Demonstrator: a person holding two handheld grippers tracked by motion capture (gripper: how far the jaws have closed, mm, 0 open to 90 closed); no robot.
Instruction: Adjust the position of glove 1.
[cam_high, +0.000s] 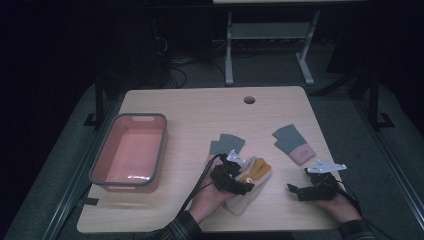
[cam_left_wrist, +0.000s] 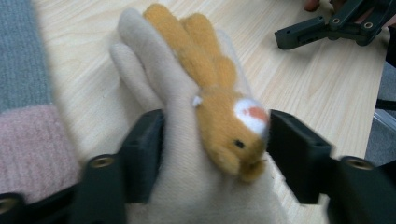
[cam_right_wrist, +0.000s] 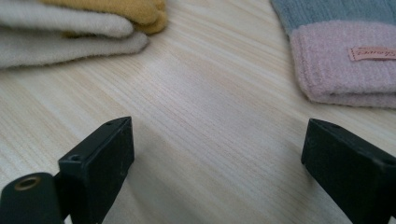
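A pale wood-grain table (cam_high: 200, 112) stands in a dim room, and at its near edge the left gripper (cam_left_wrist: 212, 154) has its two black jaws closed against the sides of a cream knitted glove topped with an orange plush animal (cam_left_wrist: 205, 93), which lies flat on the wood, while the right gripper (cam_right_wrist: 215, 163) rests beside it with jaws spread wide on bare table. Farther off lie a grey glove with a pink cuff (cam_high: 294, 142), a second grey glove (cam_high: 227, 144), and a pink grey-rimmed plastic tub (cam_high: 131, 150) to the left. The soft fabric could slip free on lifting, judging by how lightly the jaws pinch it.
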